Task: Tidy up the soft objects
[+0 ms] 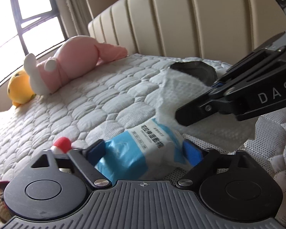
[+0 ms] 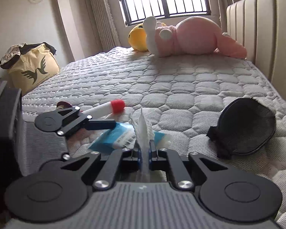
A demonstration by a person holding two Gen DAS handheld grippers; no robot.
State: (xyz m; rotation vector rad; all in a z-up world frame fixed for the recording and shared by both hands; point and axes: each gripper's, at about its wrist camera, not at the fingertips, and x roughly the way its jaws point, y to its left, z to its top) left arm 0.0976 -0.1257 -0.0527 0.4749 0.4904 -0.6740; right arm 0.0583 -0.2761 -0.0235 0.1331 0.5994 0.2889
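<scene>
Quilted mattress (image 2: 181,87) carried the blue wipes pack (image 1: 143,147) at its near edge, clamped between the left tongs (image 1: 145,148), while the right tongs (image 2: 145,150), pinched together on a white wipe (image 2: 144,129), likely needed a slow, straight pull.

A home bedroom: quilted mattress (image 2: 162,80), padded headboard (image 2: 267,28), plush toys (image 2: 190,36).
</scene>
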